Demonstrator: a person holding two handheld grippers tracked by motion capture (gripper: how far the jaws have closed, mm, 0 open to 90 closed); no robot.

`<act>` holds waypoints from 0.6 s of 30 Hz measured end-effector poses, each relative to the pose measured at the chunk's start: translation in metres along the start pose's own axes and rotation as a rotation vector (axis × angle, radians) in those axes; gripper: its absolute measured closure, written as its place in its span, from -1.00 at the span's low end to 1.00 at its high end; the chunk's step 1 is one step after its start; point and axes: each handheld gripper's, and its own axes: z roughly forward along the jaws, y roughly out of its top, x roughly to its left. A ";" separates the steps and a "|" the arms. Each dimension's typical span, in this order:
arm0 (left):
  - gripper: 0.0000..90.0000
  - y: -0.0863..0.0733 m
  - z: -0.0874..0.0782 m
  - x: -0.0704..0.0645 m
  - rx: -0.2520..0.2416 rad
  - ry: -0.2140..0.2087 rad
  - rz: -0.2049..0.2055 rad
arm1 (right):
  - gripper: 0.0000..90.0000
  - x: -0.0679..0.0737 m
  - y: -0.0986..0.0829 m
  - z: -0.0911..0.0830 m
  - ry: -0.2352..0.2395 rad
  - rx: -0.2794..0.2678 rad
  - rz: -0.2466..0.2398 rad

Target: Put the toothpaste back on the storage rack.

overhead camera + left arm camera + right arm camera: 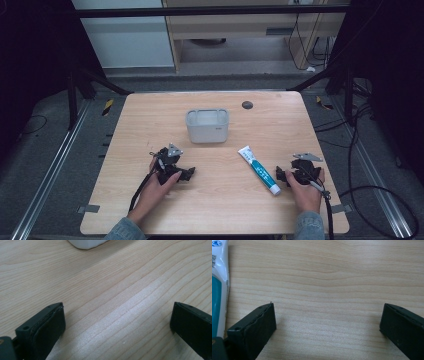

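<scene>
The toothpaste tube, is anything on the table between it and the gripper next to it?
No, nothing visible. The toothpaste tube lies on bare wood just beside the right gripper, whose jaws stand open. In the right gripper view the tube sits just past one jaw, with only table around it.

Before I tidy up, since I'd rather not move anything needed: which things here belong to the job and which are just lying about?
In the job: toothpaste tube; white bin; right gripper, jaws open; left gripper, jaws open.

Lying about: dark round disc; floor cables.
</scene>
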 end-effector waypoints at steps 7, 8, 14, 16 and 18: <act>-1.00 0.002 0.002 0.001 -0.002 0.002 -0.008 | -0.64 0.004 0.007 -0.006 -0.012 0.014 -0.036; -1.00 0.002 0.002 0.001 -0.003 0.002 -0.008 | -0.69 0.005 0.010 -0.009 -0.026 0.010 -0.059; -1.00 0.001 0.001 0.001 -0.001 0.000 -0.001 | -0.65 0.025 0.037 -0.033 -0.055 -0.024 -0.141; -1.00 0.001 0.001 0.001 -0.001 0.000 0.000 | -0.65 0.030 0.041 -0.037 -0.038 -0.026 -0.161; -1.00 0.000 0.001 0.000 -0.002 0.000 -0.002 | -0.56 0.047 0.052 -0.046 -0.010 0.002 -0.205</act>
